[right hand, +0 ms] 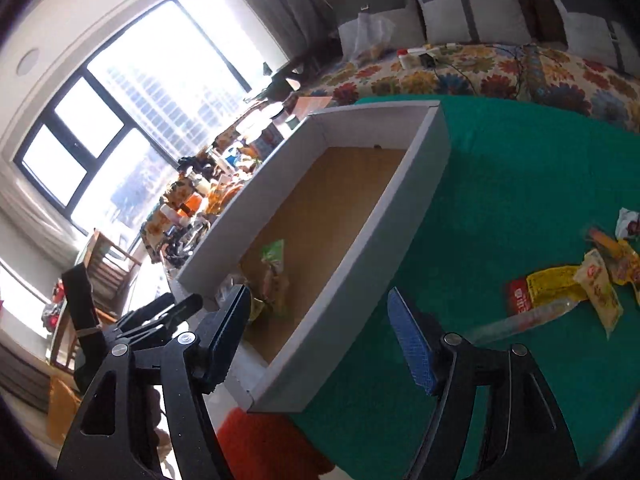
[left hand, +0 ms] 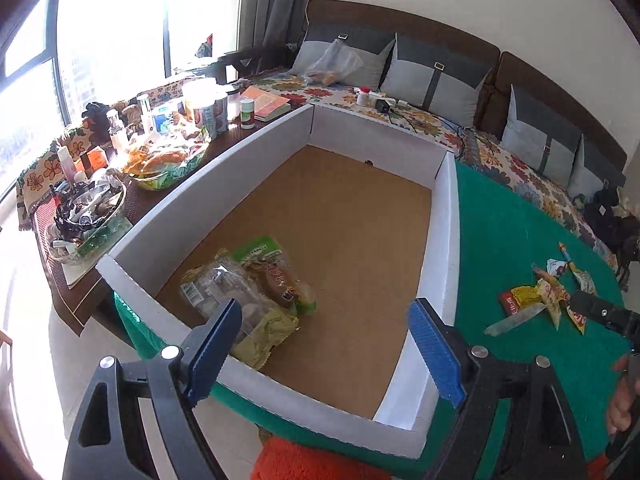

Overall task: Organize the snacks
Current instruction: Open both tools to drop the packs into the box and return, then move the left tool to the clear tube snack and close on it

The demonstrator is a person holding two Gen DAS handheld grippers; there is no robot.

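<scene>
Both grippers empty, jaws apart, over white box.

L gripper (left hand: 326, 344) above box (left hand: 208, 184) near edge; snack packets (left hand: 248, 288) piled inside at approx 7 o'clock corner. R gripper (right hand: 324, 336) w/ nothing between pads. More snack wrappers (right hand: 576, 284) loose on green cloth (right hand: 500, 184), 3 o'clock of box.

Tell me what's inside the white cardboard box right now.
The white cardboard box holds a small heap of snack packets near one corner; the rest of its brown floor is bare. The packets overlap, so whatever lies under the top ones is hidden. More snack packets remain outside on the green cloth.
</scene>
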